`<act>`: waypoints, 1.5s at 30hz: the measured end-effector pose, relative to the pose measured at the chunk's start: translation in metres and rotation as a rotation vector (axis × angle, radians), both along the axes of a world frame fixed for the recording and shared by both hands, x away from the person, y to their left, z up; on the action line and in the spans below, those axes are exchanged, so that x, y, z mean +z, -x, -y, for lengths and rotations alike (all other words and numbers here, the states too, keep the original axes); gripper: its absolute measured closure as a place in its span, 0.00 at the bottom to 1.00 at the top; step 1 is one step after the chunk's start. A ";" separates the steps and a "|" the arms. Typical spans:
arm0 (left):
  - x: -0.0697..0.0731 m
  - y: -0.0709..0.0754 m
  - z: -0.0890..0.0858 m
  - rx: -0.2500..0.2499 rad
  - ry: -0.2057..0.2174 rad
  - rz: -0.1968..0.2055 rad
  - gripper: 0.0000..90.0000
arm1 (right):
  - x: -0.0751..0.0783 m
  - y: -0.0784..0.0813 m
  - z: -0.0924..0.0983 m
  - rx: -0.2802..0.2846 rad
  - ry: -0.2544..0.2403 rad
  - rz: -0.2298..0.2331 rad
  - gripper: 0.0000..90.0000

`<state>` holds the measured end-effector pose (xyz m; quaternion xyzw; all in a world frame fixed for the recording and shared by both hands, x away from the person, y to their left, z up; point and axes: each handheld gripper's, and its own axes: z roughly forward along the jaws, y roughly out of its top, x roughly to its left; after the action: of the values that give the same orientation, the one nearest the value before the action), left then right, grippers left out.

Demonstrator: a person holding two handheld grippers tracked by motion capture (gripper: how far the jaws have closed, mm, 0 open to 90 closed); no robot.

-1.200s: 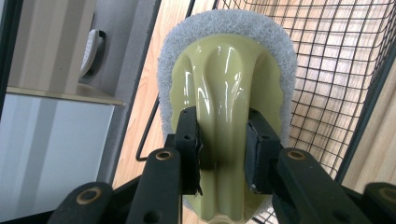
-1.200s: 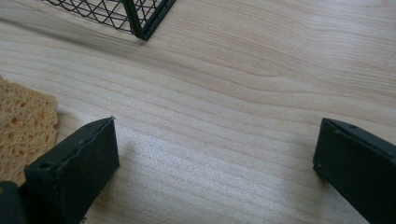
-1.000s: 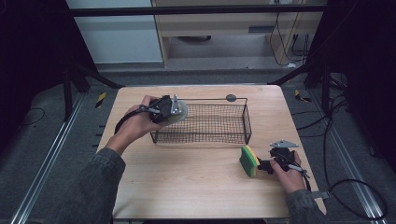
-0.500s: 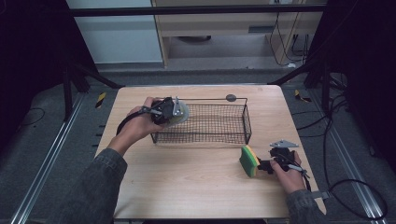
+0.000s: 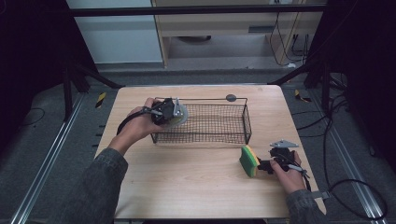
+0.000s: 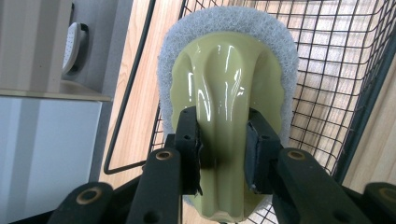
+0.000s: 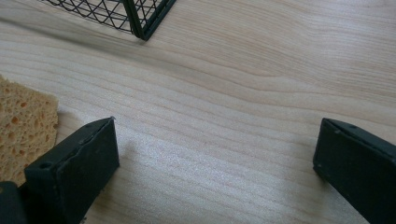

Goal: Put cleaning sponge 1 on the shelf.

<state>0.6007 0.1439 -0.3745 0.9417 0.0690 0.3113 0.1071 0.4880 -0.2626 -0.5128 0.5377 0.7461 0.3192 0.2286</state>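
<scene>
Scrubber (image 6: 229, 79) clamped in left tongs (image 6: 223, 151) over basket (image 5: 246, 122); next, lower and release. Right tongs (image 7: 215, 154) wide.

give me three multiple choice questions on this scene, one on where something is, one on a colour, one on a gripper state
1. Where is the sponge?
A. inside the basket
B. on the table, right of the basket's front corner
C. on the floor

2. What colour is the scrubber's handle?
A. pale green
B. red
C. blue

3. How does the left gripper stand?
A. open, with nothing between its jaws
B. shut on the scrubber
C. shut on the basket wire

Answers:
1. B, the high view shows it on the table in front of the right gripper, outside the basket.
2. A, the left gripper view shows a glossy pale green handle with a grey-white pad around it.
3. B, its two pads press on both sides of the handle.
</scene>
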 end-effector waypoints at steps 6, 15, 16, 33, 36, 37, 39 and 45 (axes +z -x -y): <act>-0.006 -0.002 0.000 0.005 -0.001 -0.015 0.78 | 0.000 0.000 0.000 0.000 0.000 0.000 0.01; -0.018 -0.004 -0.004 0.015 -0.004 -0.046 0.78 | 0.000 0.000 0.000 0.000 0.000 0.000 0.01; -0.019 -0.005 -0.004 0.014 -0.002 -0.047 0.78 | 0.000 0.000 0.000 0.000 0.000 0.000 0.01; -0.034 -0.015 -0.003 0.021 -0.014 -0.116 0.78 | 0.000 0.000 0.000 0.000 0.000 0.000 0.01; -0.035 -0.016 -0.004 0.020 -0.012 -0.124 0.78 | 0.000 0.000 0.000 0.000 0.000 0.000 0.01; -0.035 -0.016 -0.004 0.019 -0.005 -0.134 0.78 | 0.000 0.000 0.000 0.000 0.000 0.000 0.01; -0.035 -0.016 -0.004 0.020 -0.001 -0.139 0.78 | 0.000 0.000 0.000 0.000 0.000 0.000 0.00; -0.037 -0.020 -0.005 0.026 0.021 -0.164 0.78 | 0.000 0.000 0.000 0.000 0.000 0.000 0.00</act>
<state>0.6203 0.1488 -0.4111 0.9619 0.0929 0.2340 0.1070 0.4880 -0.2626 -0.5128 0.5377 0.7461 0.3192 0.2287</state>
